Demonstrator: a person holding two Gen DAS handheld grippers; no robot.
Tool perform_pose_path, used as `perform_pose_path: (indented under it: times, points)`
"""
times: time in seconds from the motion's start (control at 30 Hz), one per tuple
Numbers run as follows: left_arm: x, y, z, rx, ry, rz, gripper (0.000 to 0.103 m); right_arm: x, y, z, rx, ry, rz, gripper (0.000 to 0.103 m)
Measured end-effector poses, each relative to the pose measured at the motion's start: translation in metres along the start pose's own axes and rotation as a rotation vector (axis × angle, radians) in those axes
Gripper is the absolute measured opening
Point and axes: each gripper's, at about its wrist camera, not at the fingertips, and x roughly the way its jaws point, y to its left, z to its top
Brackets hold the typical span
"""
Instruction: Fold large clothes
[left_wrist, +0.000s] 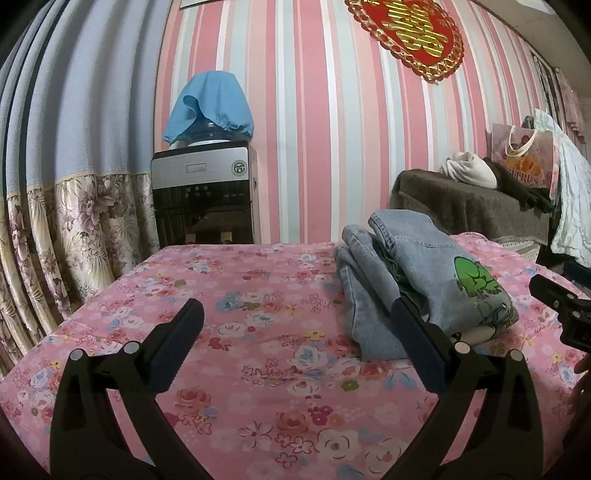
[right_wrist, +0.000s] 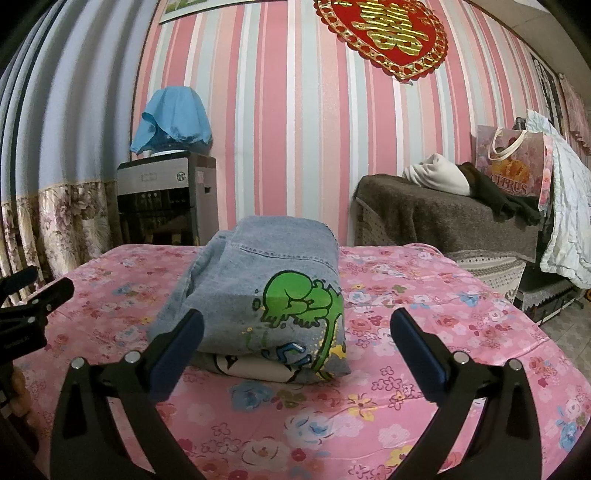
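A folded light-blue denim garment (right_wrist: 266, 295) with a green cartoon print lies in a compact stack on the pink floral bed cover (right_wrist: 424, 332). In the left wrist view the same denim stack (left_wrist: 417, 273) sits to the right. My left gripper (left_wrist: 295, 314) is open above the cover, left of the stack, its right finger near the denim's edge. My right gripper (right_wrist: 295, 321) is open just in front of the stack, holding nothing. Part of the other gripper shows at each view's side edge.
A water dispenser (left_wrist: 205, 188) with a blue cloth over its bottle stands against the striped wall behind the bed. A brown-covered seat (right_wrist: 443, 221) with a white bundle, dark clothes and a paper gift bag (right_wrist: 511, 166) is at the right. Flowered curtains (left_wrist: 55, 240) hang at the left.
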Motion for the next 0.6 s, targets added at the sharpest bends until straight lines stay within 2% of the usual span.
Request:
perform_pose_path:
  times: [0.6]
  points:
    - [-0.0001, 0.0004, -0.0008, 0.006, 0.001, -0.002, 0.1, 0.0004, -0.0006, 0.0, -0.002, 0.001, 0.001, 0.101]
